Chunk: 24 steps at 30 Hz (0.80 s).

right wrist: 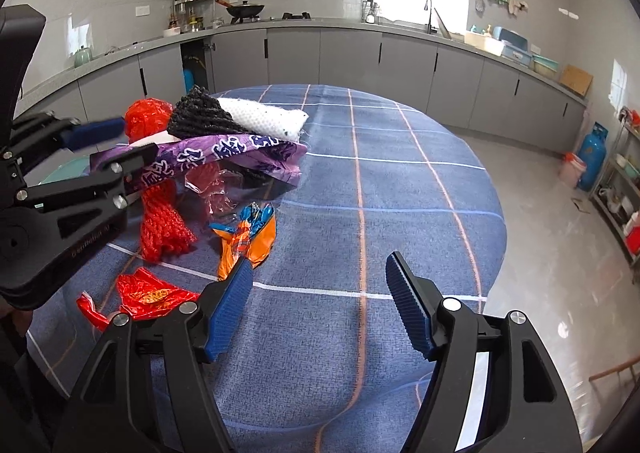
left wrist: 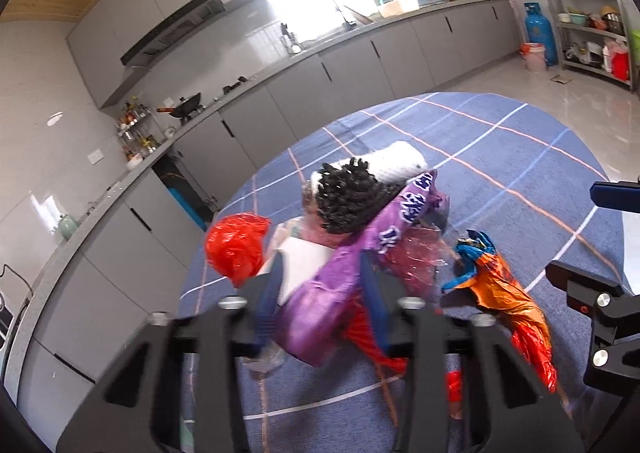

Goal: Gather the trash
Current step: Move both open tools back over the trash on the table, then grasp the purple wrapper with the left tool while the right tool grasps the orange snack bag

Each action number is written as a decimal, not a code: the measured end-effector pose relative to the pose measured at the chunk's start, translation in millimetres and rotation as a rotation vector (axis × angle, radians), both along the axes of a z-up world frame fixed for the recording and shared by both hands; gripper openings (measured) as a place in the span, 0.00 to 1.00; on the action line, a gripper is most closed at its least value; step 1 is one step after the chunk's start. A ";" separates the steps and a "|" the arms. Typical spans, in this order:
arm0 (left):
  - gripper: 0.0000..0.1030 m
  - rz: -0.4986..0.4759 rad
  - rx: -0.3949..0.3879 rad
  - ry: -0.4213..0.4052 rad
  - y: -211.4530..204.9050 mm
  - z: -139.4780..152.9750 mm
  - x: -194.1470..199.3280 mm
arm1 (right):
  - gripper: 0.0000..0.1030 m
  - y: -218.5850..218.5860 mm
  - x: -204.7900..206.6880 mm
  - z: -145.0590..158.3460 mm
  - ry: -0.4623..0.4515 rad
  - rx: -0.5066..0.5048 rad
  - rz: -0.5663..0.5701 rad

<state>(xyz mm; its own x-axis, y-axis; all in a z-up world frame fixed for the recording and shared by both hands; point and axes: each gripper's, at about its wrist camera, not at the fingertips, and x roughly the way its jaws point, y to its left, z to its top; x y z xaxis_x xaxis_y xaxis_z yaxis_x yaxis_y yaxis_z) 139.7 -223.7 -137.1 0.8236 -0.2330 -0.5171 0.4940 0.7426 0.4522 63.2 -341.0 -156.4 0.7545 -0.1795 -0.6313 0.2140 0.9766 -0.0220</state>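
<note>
Trash is lying in a loose heap on the blue checked tablecloth (right wrist: 400,213) of a round table, toward its left side as the right wrist view shows it. Collection is under way: the left gripper (left wrist: 320,285) is clamping the near end of a purple wrapper (left wrist: 336,293), its blue pads pressing on either side of the foil. That wrapper is running beneath a black mesh piece (left wrist: 348,201) and a white foam net (left wrist: 400,161), with a red plastic bag (left wrist: 236,245) just beside them and clear film under the pile.

The right gripper (right wrist: 320,305) is hovering over bare cloth with its jaws standing apart and nothing between them. Closest to it are an orange and blue wrapper (right wrist: 248,233), a red mesh net (right wrist: 164,221) and a flat red wrapper (right wrist: 148,297).

Judged next move: the left gripper is needing to draw the purple wrapper clear without dragging the stacked pieces along, while the right one is needing to shift left onto the orange wrapper. No bin is showing in either view.
</note>
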 end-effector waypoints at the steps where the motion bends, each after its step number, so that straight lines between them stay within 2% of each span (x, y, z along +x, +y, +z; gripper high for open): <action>1: 0.01 -0.006 -0.001 0.008 -0.4 -0.7 0.1 | 0.67 0.6 -0.1 0.1 0.001 0.001 0.000; 6: 0.01 -0.021 -0.009 -0.028 1.2 7.7 -8.5 | 0.67 1.1 -1.3 1.3 -0.003 0.000 -0.008; 12: 0.01 -0.023 -0.083 -0.113 11.7 39.6 -26.7 | 0.67 3.6 -0.8 4.2 -0.008 0.000 -0.006; 15: 0.01 -0.017 -0.113 -0.123 20.4 48.1 -26.3 | 0.69 6.6 -0.1 4.4 -0.007 0.003 -0.001; 17: 0.10 -0.003 -0.127 -0.124 26.5 48.4 -21.7 | 0.70 7.2 -0.7 4.7 -0.011 0.005 0.001; 18: 0.25 0.012 -0.119 -0.116 28.8 45.3 -17.7 | 0.70 7.5 -1.0 4.5 -0.011 0.007 0.002; 19: 0.50 0.027 -0.119 -0.115 31.7 43.3 -15.0 | 0.70 7.9 -0.3 4.1 -0.009 0.010 0.002; 20: 0.56 0.034 -0.124 -0.110 34.4 40.8 -12.1 | 0.70 8.4 0.8 3.4 -0.007 0.019 0.003; 24: 0.58 0.031 -0.111 -0.057 32.8 27.6 -1.7 | 0.70 16.4 5.9 2.6 -0.007 0.032 0.020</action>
